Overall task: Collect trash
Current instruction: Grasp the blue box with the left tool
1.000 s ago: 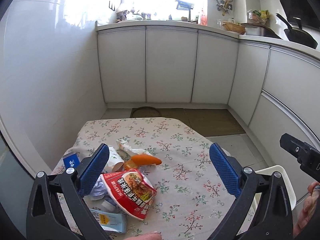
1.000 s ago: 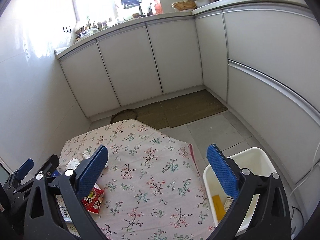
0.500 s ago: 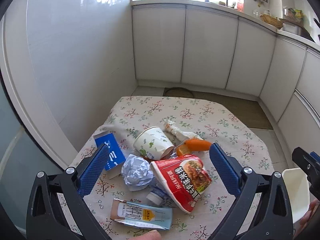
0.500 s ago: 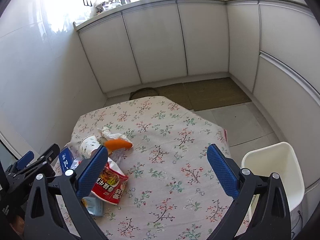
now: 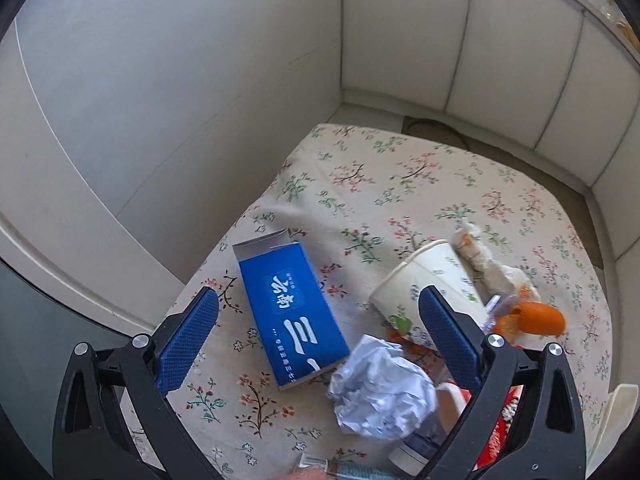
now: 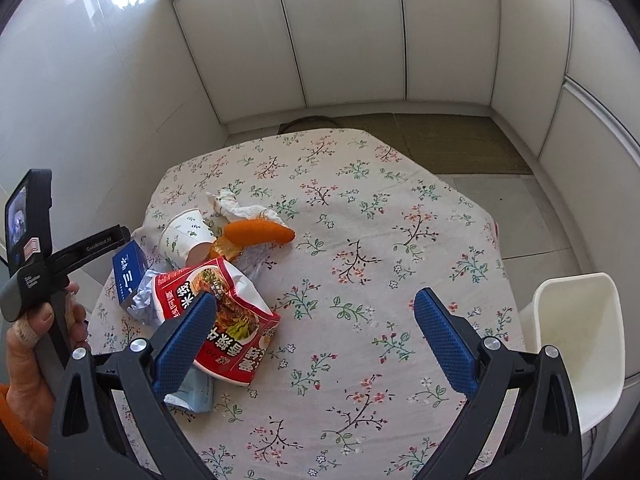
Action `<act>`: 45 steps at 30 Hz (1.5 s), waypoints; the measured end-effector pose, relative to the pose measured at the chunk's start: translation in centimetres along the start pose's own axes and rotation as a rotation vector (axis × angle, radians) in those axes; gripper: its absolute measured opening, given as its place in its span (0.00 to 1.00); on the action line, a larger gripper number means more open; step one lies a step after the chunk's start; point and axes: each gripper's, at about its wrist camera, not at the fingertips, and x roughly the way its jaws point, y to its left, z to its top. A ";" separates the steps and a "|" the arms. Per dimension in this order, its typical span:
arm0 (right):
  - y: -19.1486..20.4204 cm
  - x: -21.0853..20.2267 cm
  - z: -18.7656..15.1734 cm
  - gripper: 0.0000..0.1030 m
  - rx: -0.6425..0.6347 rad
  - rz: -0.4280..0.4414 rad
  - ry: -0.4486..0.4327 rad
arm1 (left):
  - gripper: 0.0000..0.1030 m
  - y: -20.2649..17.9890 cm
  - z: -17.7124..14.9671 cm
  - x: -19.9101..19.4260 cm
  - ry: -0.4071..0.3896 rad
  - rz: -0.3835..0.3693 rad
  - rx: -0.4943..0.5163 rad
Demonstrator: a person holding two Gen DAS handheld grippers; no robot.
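Note:
Trash is heaped at the left of the floral table (image 6: 360,240): a blue carton (image 5: 290,308), a tipped paper cup (image 5: 428,288), a crumpled foil ball (image 5: 380,388), orange peel (image 6: 258,232), a white tissue (image 6: 240,208), a red snack bag (image 6: 224,320) and a pale blue packet (image 6: 192,394). My left gripper (image 5: 318,344) hangs open above the carton and foil ball, holding nothing. The right gripper (image 6: 314,338) is open over the table, its left finger in front of the snack bag. A white bin (image 6: 576,348) stands at the table's right side.
White cabinet doors (image 6: 340,32) line the back and right walls, and a smooth white wall (image 5: 160,80) runs close along the table's left edge. A brown mat (image 6: 440,144) lies on the floor beyond the table. A hand (image 6: 28,344) holds the left gripper's handle.
Both grippers have tilted downward and moved in toward the trash pile. The left one has swung left, bringing the blue carton between its fingers. Both stay open.

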 end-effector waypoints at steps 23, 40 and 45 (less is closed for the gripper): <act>1.0 5.9 -0.7 0.93 0.025 0.020 0.188 | 0.57 3.4 -0.5 9.3 0.269 -0.022 -0.209; 4.4 5.7 -0.5 0.93 -0.090 0.102 0.145 | 0.52 1.8 -0.5 -0.5 0.106 -0.149 -0.100; 4.3 7.4 -0.3 0.93 -0.002 0.216 0.199 | 0.52 0.9 -0.4 -4.2 0.025 -0.215 -0.055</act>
